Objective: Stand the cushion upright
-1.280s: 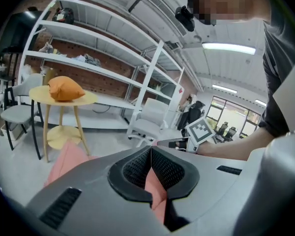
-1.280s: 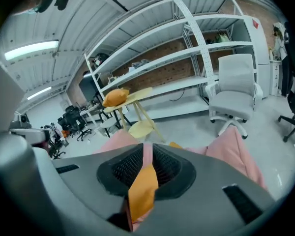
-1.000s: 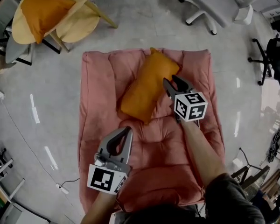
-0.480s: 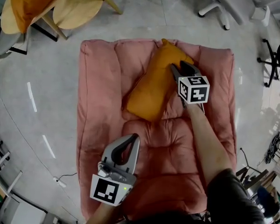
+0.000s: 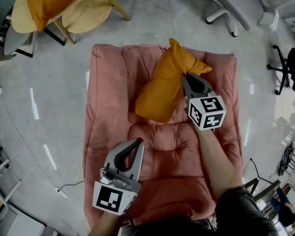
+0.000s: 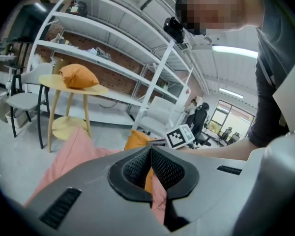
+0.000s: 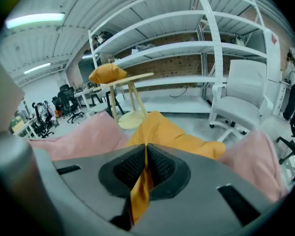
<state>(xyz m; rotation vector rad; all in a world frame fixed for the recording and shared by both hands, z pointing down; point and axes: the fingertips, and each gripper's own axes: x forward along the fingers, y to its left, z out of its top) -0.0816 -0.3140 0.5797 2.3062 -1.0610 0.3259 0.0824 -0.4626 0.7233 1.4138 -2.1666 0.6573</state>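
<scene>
The left tongs [image 5: 136, 142] and right tongs [image 5: 186, 77] are grey with black bumpy pads. Each has a white cube [image 5: 207, 113] with black squares. A dark grey sleeve [image 5: 238, 205] shows at five o'clock.

**Reader:** Which surfaces are cloth?
**Legend:** The orange cushion [image 5: 162, 92] is matt woven fabric, creased at 1 o'clock. The pink mat [image 5: 108, 107] is soft, quilted and tufted.
**Reader:** And the hard ones?
**Legend:** The floor [image 5: 44, 122] at 9 o'clock is glossy. The left gripper [image 5: 137, 142] and right gripper [image 5: 187, 78] are matt grey plastic with black ribbed pads [image 7: 130, 167]. The table [image 5: 83, 14] at 11 o'clock is pale wood.
</scene>
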